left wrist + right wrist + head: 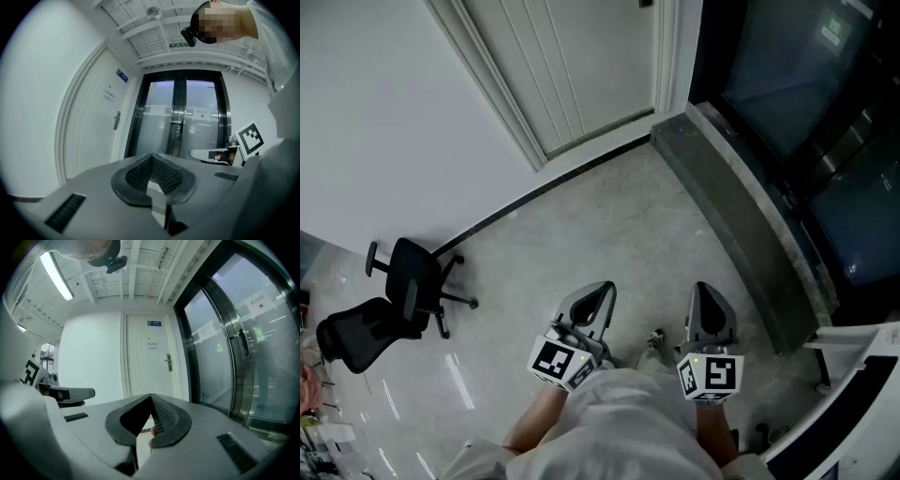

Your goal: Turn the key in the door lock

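Note:
A white panelled door [572, 66] stands shut several steps ahead across the floor. Its handle and lock plate [168, 362] show small in the right gripper view and again as the handle [116, 120] in the left gripper view. No key can be made out at this distance. My left gripper [602, 289] and right gripper [705, 291] are held side by side at waist height, far from the door. In their own views the left gripper [152, 157] and the right gripper [151, 397] have their jaws together with nothing between them.
Dark glass double doors [806, 94] fill the right side behind a raised stone sill [741, 216]. Two black office chairs [412, 281] stand by the white wall at left. A white piece of furniture [853, 356] is at the lower right.

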